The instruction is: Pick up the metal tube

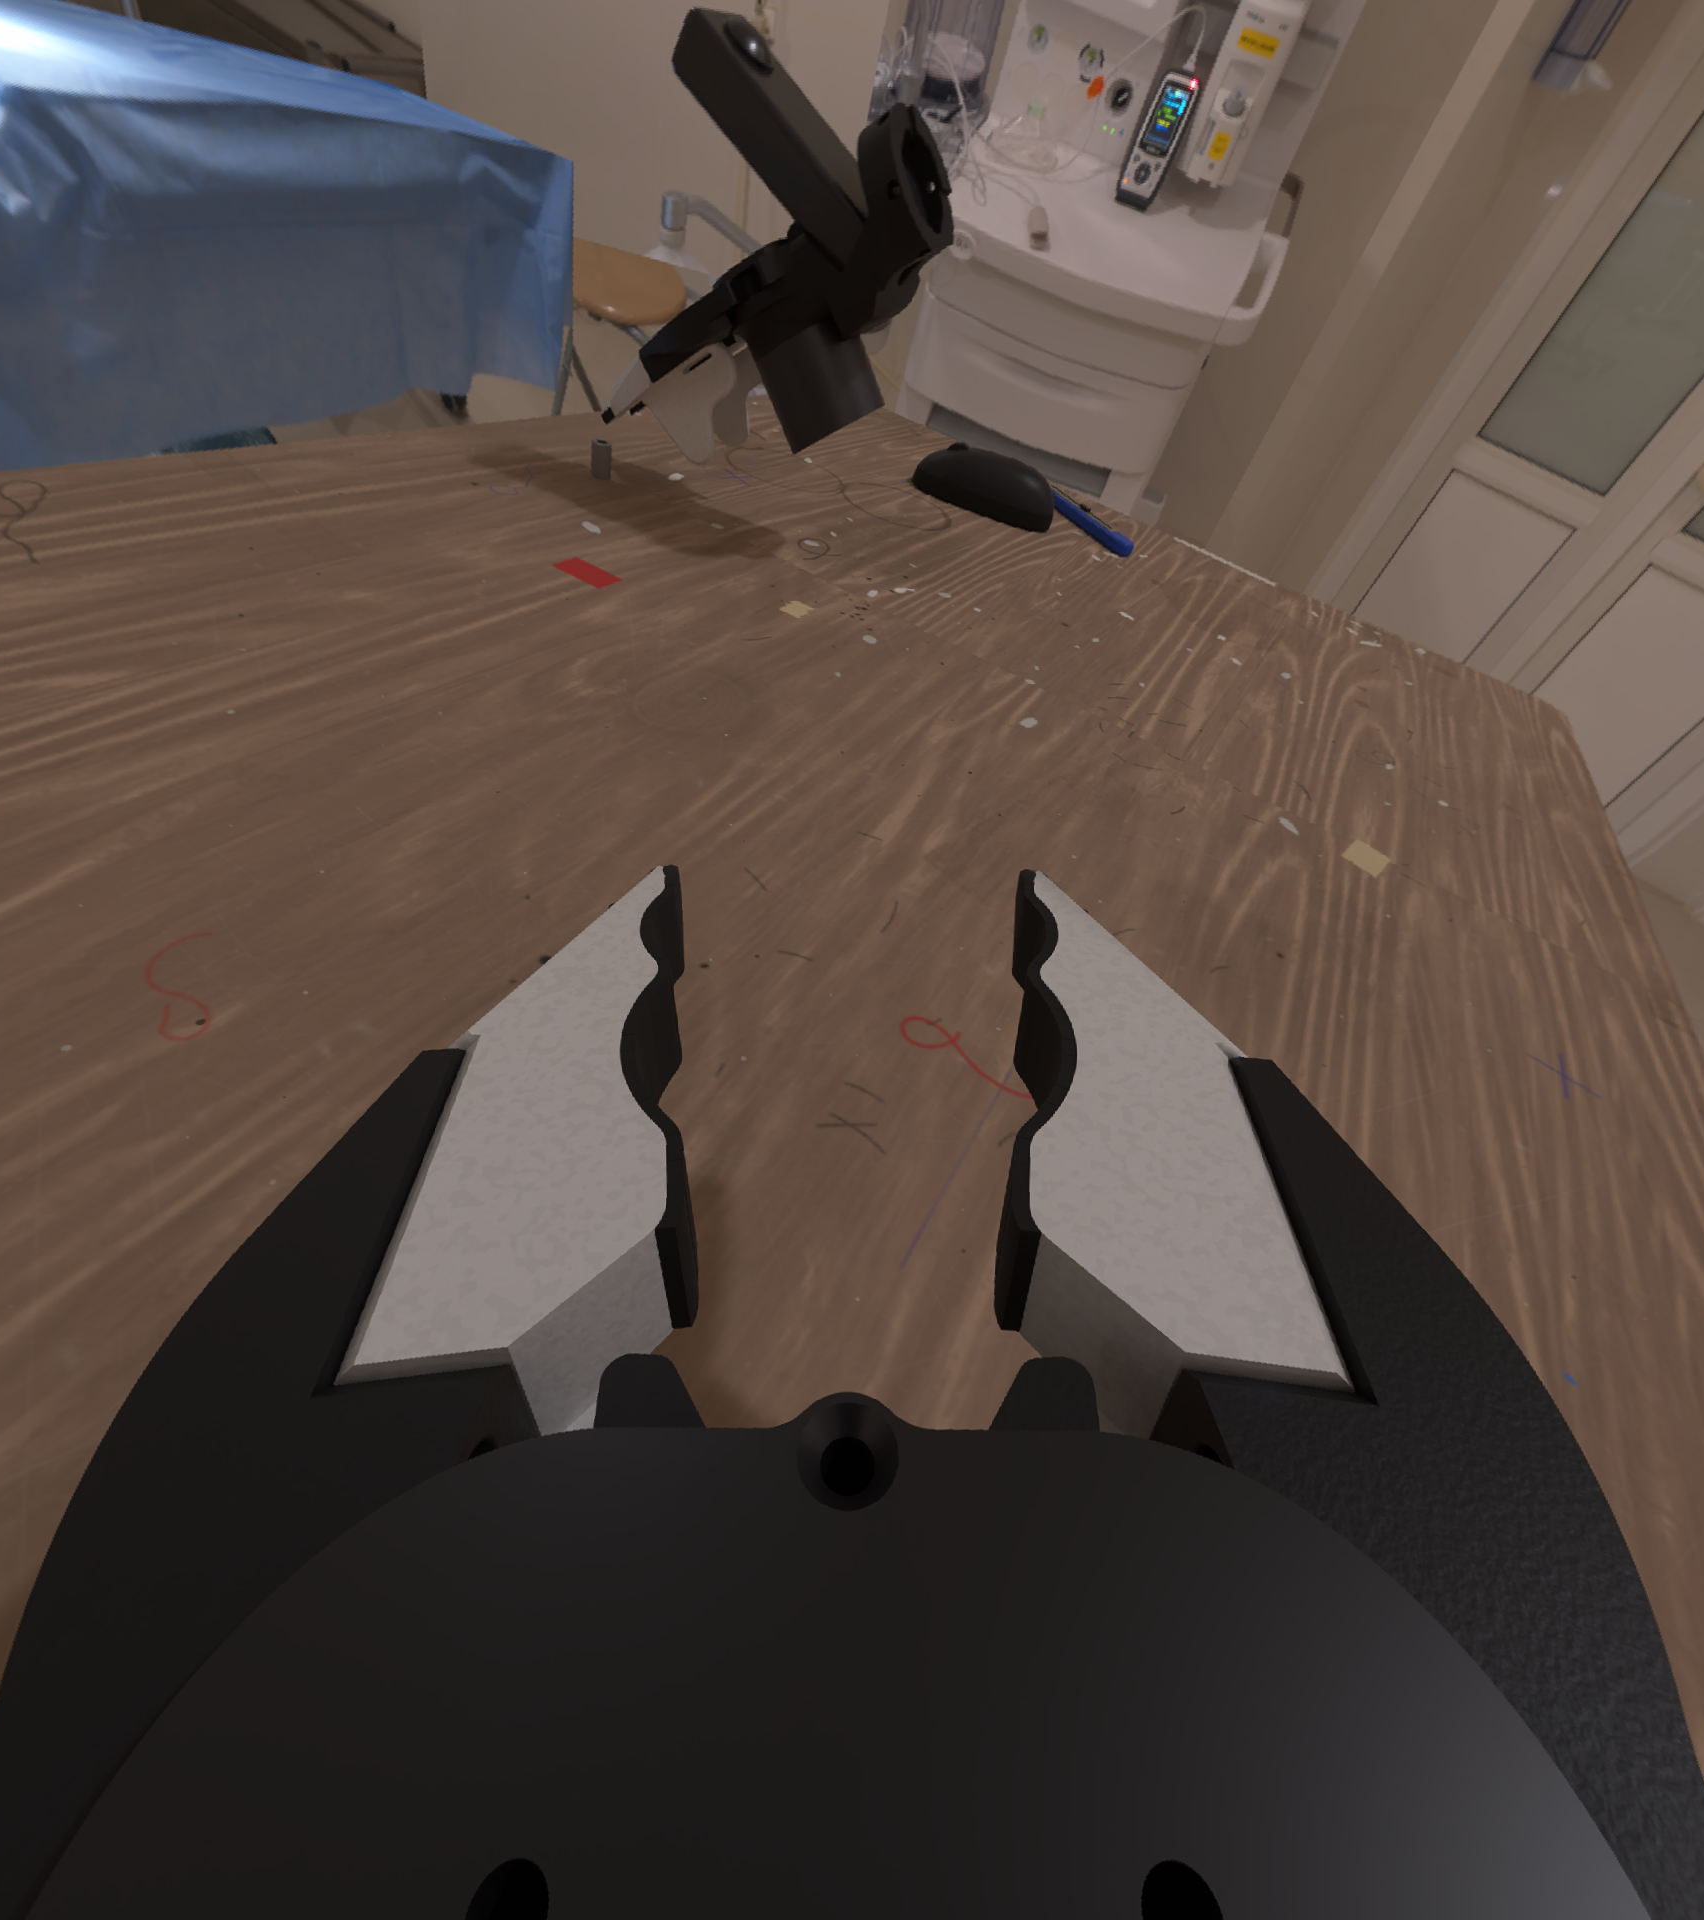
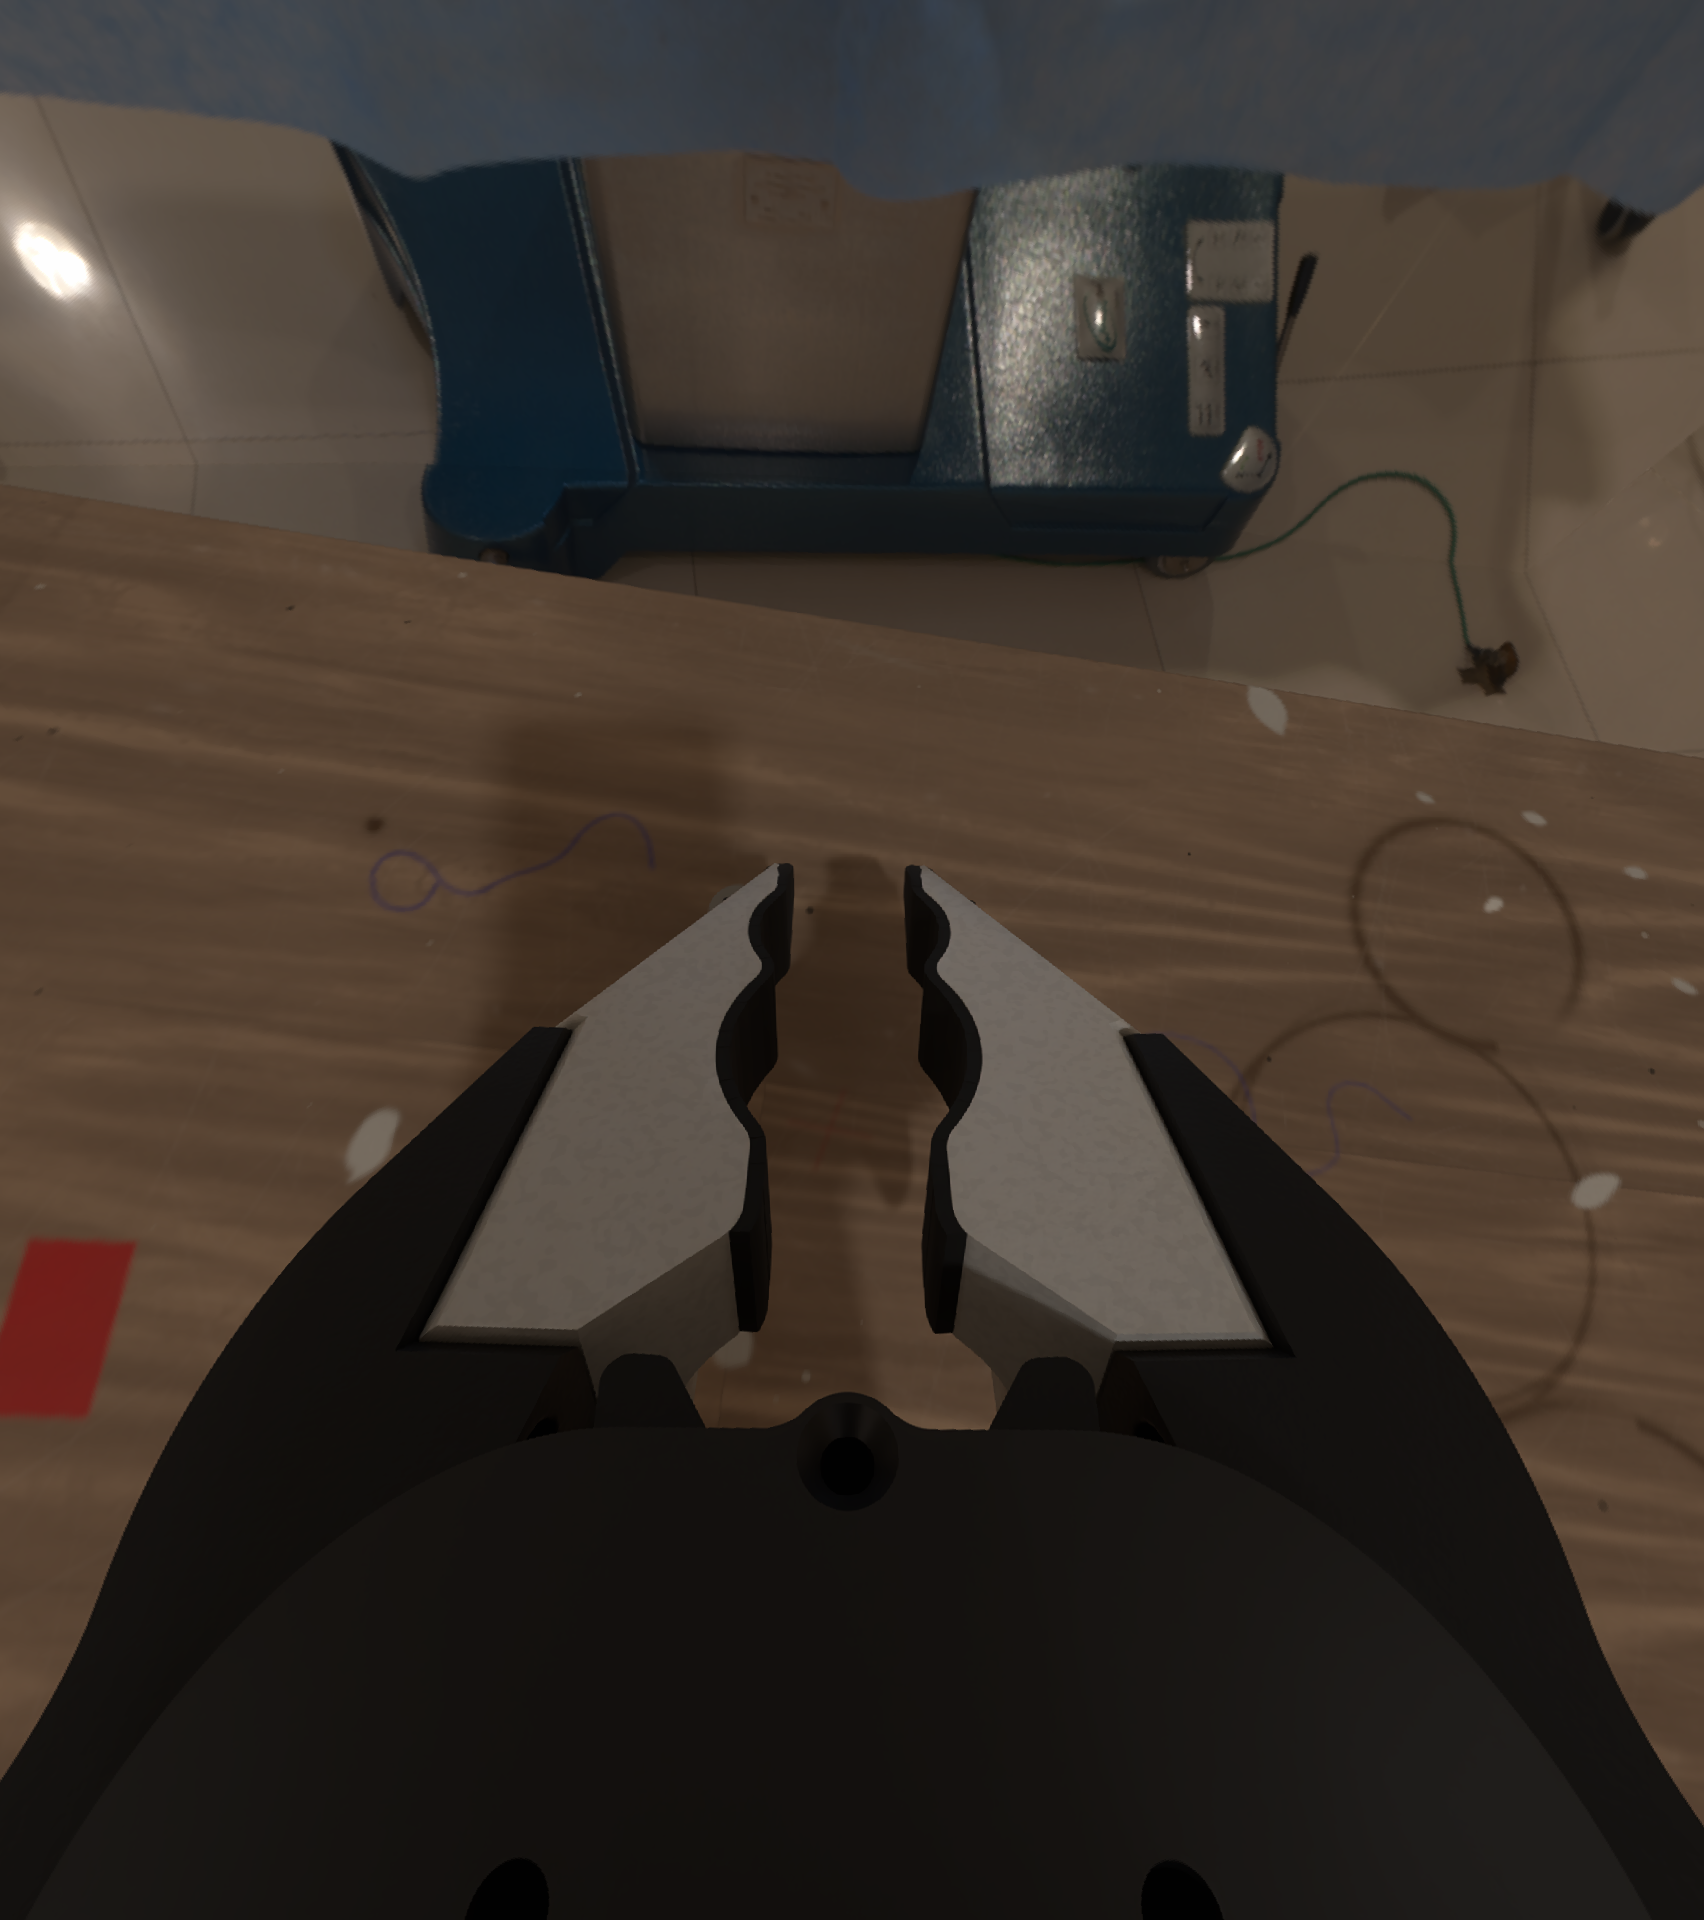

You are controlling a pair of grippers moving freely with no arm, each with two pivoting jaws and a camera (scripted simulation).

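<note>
Small grey metal tube (image 1: 601,458) standing upright on the far side of the wooden worktop (image 1: 412,748), untouched; right gripper (image 1: 656,416) hovering just above and beside it in the left wrist view, tilted down, tips near the tube's top but apart from it; seen from its own camera, right gripper (image 2: 848,883) with jaws parted and a narrow gap, gripping nothing, tube itself not visible there; left gripper (image 1: 848,883) well apart from the tube, low over the near worktop, jaws spread wide and empty; red patch (image 1: 586,571) on the worktop just in front of the tube; black mouse (image 1: 983,486) and blue pen (image 1: 1092,523) off to the tube's right near the far edge.
</note>
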